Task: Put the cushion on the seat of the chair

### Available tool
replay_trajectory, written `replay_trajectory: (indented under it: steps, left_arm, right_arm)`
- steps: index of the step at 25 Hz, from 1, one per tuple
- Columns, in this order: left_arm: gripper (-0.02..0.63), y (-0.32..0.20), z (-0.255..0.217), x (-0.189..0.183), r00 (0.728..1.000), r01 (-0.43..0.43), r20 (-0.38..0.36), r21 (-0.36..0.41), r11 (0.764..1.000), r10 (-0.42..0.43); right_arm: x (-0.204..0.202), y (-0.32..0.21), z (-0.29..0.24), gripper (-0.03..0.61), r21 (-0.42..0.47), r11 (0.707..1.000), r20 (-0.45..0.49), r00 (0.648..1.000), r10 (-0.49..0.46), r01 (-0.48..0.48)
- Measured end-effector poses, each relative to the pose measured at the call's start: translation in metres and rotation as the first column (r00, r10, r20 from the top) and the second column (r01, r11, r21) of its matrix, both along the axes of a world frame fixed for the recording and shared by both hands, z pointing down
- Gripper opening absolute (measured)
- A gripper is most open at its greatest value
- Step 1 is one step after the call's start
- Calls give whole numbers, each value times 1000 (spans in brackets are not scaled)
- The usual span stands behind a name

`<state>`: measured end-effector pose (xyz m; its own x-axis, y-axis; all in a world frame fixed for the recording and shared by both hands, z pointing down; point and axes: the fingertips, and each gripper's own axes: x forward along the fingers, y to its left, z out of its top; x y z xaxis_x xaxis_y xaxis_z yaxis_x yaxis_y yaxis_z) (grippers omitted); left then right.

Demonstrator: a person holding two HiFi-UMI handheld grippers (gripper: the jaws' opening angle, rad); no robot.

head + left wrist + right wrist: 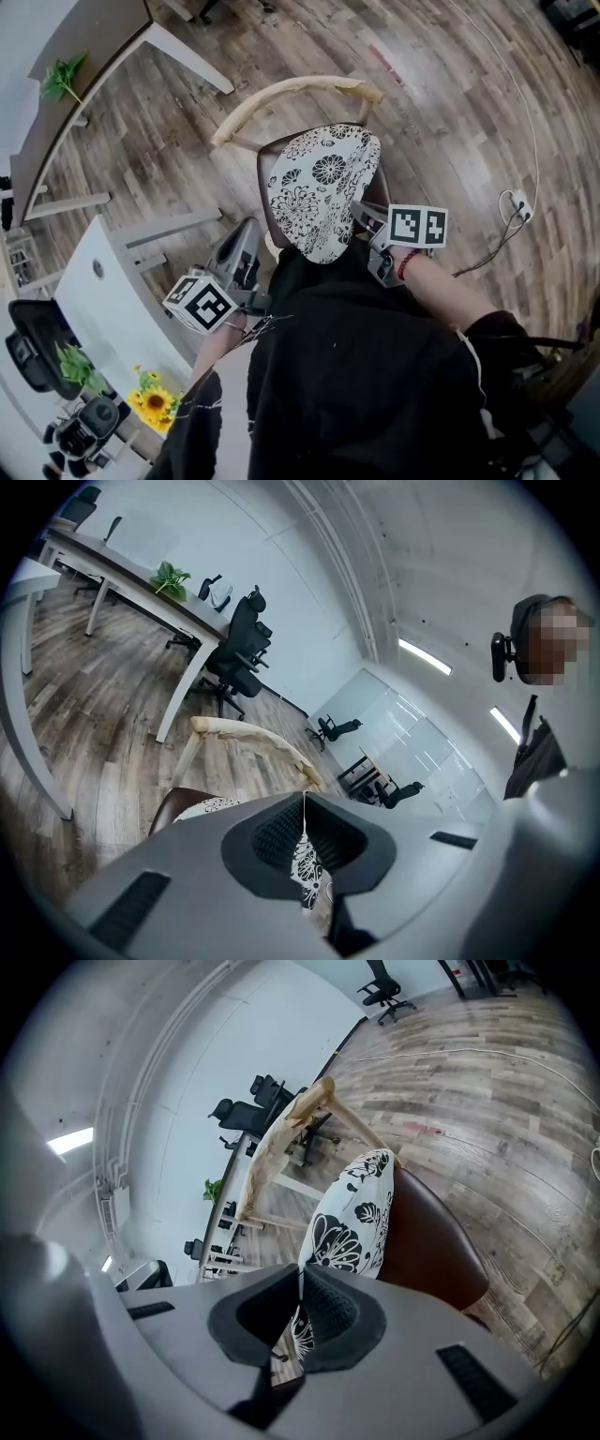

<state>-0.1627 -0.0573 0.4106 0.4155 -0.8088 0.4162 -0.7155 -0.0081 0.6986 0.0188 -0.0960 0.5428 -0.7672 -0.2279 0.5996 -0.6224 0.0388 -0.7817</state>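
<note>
Underfoot lies a floor (pixel 450 103) of grey-brown wood planks, with a pale cable looping over it to a white plug block (pixel 518 202); a long desk (pixel 84 94) with white legs carries a leafy green plant (pixel 61 80), and a white table (pixel 108 305) nearer the person has sunflowers (pixel 155 401) by its edge; in the left gripper view black office chairs (pixel 239 653) stand by the long desk, with glass partitions beyond.

Between the two grippers is the chair (pixel 291 94), with a curved pale wooden back rail and a dark brown seat (pixel 431 1241); the cushion (pixel 323 187) is over that seat, hiding most of it in the head view; it is white with bold black flowers and leaves, soft and rounded; in the right gripper view it stands on edge beside the brown seat, and I cannot tell whether it touches the seat.

The left gripper (pixel 251 246) is clenched on the cushion's near left edge, with printed fabric pinched between its ribbed pads (pixel 281 832); the right gripper (pixel 361 217) grips the near right edge the same way, its jaws closed on the cloth.

Each gripper's cube bears black-and-white square markers (pixel 417 226); these are patterns, not letters.
</note>
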Motion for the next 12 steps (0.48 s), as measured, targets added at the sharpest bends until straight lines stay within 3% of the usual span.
replay_trajectory:
  steps: [12]
  left_arm:
    - [18,7,18,32,997,-74,-18,-40,996,73]
  right_arm:
    - [40,12,29,23,-34,998,-63,996,58,-60]
